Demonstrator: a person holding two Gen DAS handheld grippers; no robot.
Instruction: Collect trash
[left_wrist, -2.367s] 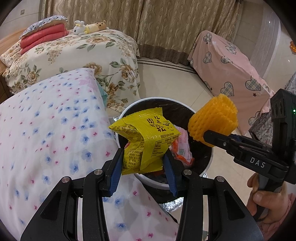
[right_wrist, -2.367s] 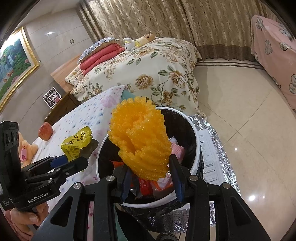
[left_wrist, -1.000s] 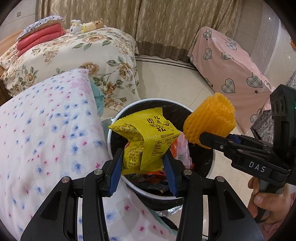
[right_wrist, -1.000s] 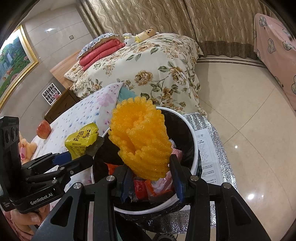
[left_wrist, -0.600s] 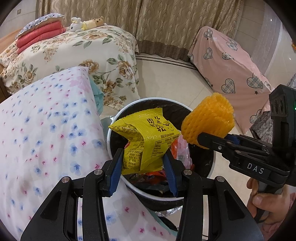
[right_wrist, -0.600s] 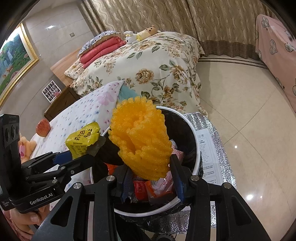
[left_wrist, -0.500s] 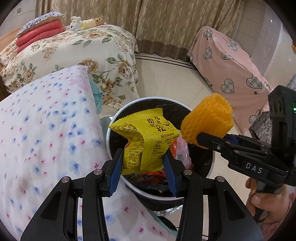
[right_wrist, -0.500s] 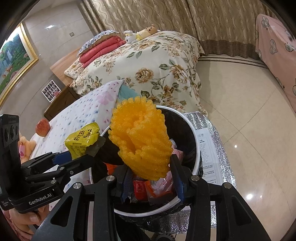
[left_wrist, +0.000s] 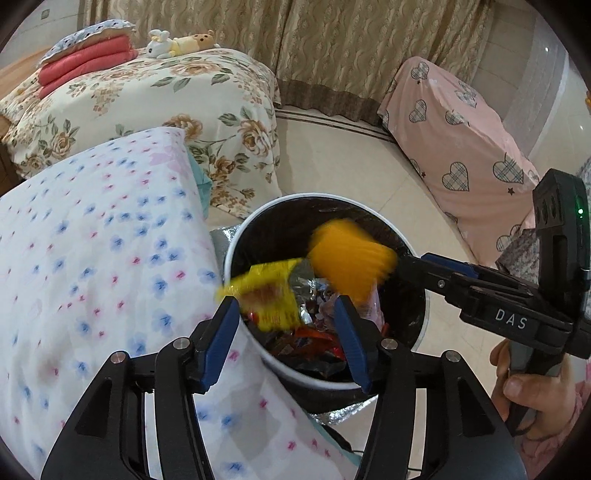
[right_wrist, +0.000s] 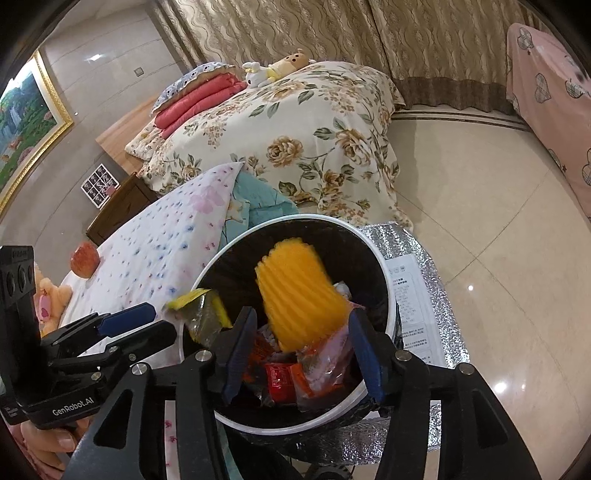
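Yellow snack packet (left_wrist: 271, 299) and orange foam net (left_wrist: 349, 258) motion-blurred over bin (left_wrist: 236, 243); contact indiscernible.

Floral bed (right_wrist: 295, 147), red apple (right_wrist: 85, 259) on dotted quilt (left_wrist: 92, 240), pink heart cover (left_wrist: 461, 155).

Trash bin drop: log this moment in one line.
left gripper open | right gripper open | yellow snack bag, orange foam net blurred over trash bin

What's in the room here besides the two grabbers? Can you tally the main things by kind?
Trash pieces dropping: 2 (yellow snack wrapper, orange foam net)
Trash bins: 1 (bin)
Plush toys on the floral bed: 2 (white rabbit, bear)
Apples: 1 (apple)
Framed paintings: 1 (painting)
Total: 7
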